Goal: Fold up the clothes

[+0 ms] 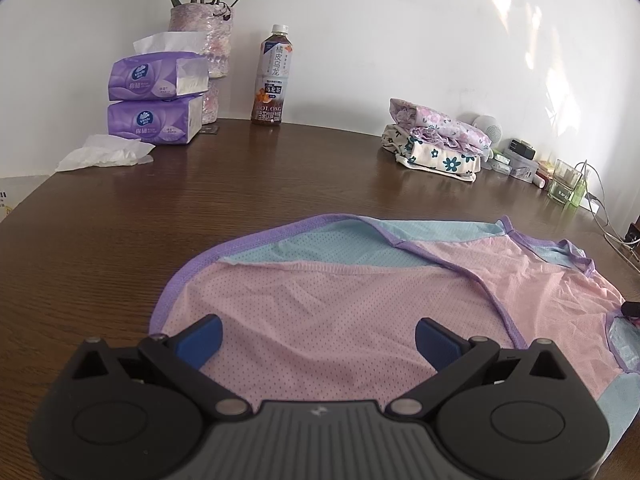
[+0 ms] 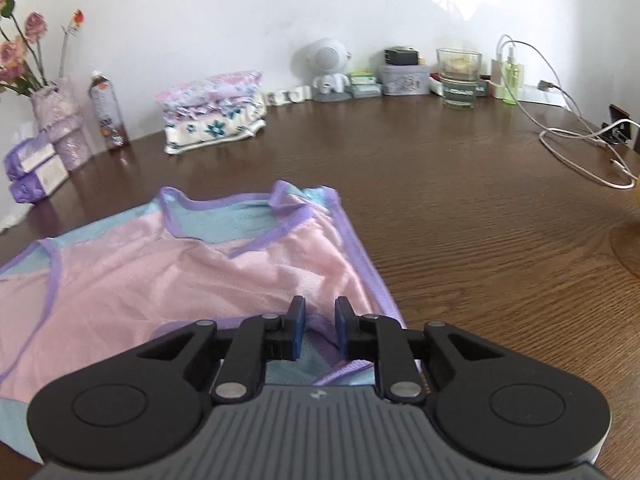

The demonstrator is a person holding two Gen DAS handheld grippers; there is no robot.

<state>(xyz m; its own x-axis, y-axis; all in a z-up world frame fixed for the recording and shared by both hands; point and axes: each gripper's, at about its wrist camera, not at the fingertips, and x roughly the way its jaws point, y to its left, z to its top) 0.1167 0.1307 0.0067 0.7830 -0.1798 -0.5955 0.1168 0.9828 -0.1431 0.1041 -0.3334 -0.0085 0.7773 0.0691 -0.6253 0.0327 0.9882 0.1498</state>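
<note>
One pink mesh top (image 1: 340,312), two folded garments (image 1: 436,140), two tissue packs (image 1: 156,96)

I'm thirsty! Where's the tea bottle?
The brown oolong tea bottle with a white cap stands at the table's far edge against the white wall, just right of the pink flower vase and the stacked purple tissue packs, in the left wrist view.
</note>
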